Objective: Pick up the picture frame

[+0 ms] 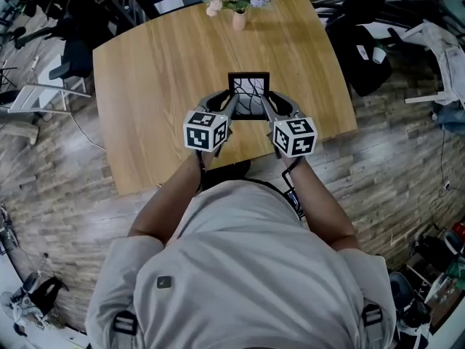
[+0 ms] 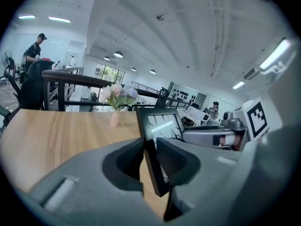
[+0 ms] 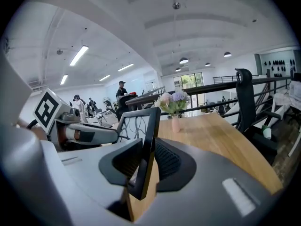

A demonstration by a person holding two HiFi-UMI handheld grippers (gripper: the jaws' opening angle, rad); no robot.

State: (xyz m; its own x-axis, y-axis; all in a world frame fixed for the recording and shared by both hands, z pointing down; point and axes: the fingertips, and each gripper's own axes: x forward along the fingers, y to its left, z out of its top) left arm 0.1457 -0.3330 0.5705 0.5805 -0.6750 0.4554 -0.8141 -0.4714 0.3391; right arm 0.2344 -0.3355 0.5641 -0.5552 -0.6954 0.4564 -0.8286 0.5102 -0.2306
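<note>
Head view, with both gripper views. The picture frame [image 1: 249, 93], black-edged with a line drawing of branches, is held between the two tools over the near part of the wooden table [image 1: 160, 64]. It stands roughly upright, its face turned toward the person.

The left gripper [image 1: 231, 109] pinches the frame's left edge. In the left gripper view the edge runs straight between the two ribbed pads [image 2: 171, 157], which press on it from both sides.

The right gripper [image 1: 267, 109] clamps the right edge in the same way. In the right gripper view the dark edge sits squeezed between the pads.

The frame's lower corners hang below the jaws in both gripper views, with the table top showing beyond them.

A vase of flowers [image 1: 238, 2] stands at the far edge of the table, well apart from the frame.
</note>
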